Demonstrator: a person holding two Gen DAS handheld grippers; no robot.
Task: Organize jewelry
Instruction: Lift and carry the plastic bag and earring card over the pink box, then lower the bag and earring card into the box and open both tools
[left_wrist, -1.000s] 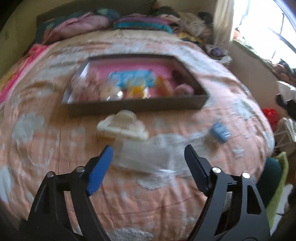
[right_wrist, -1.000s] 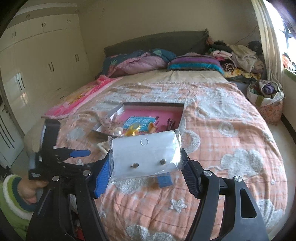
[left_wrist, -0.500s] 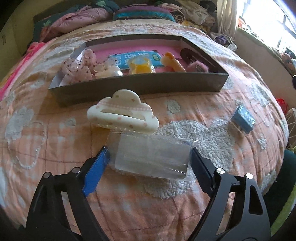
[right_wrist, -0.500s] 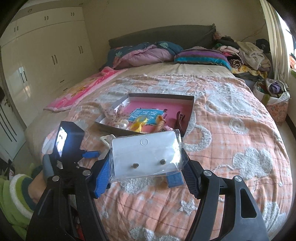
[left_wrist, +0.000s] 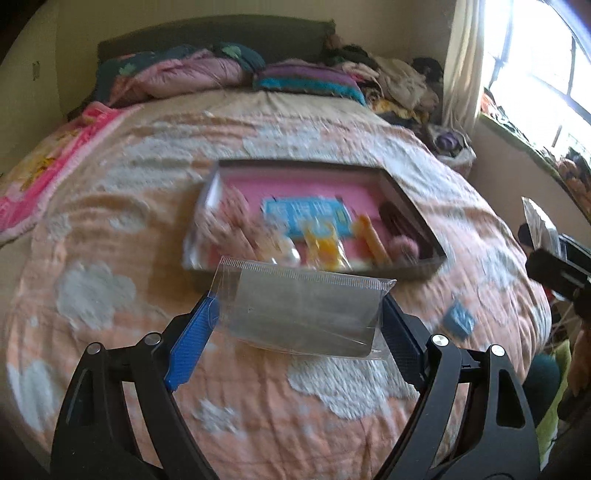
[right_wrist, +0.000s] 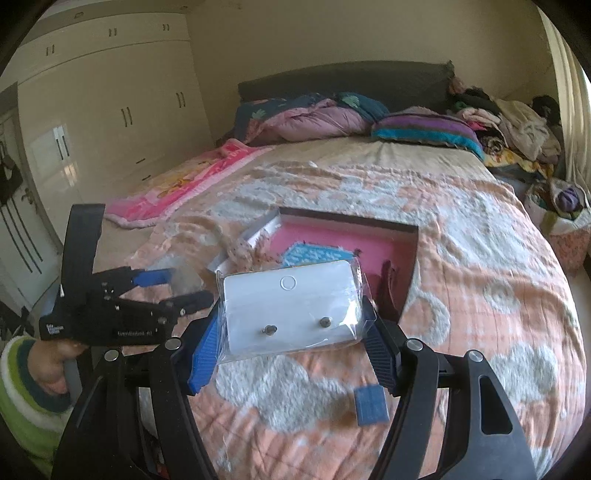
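My left gripper (left_wrist: 295, 332) is shut on a clear plastic packet (left_wrist: 303, 306) and holds it above the bedspread, in front of the pink-lined box (left_wrist: 417, 271). The box holds a blue card (left_wrist: 306, 216), yellow and orange pieces and pink fluffy items. My right gripper (right_wrist: 291, 347) is shut on a white earring card in a clear sleeve (right_wrist: 290, 308) with two studs, held above the bed near the box (right_wrist: 406, 266). The left gripper also shows in the right wrist view (right_wrist: 177, 288), at the left.
A small blue piece (left_wrist: 460, 319) lies on the peach cloud-patterned bedspread (left_wrist: 110, 295) right of the box; it also shows in the right wrist view (right_wrist: 371, 406). Pillows and clothes are piled at the headboard. Wardrobes (right_wrist: 110, 122) stand at the left.
My left gripper closed on the clear packet and lifted it off the bed; the cream cloud-shaped clip is no longer in view. My right gripper kept its hold on the earring card.
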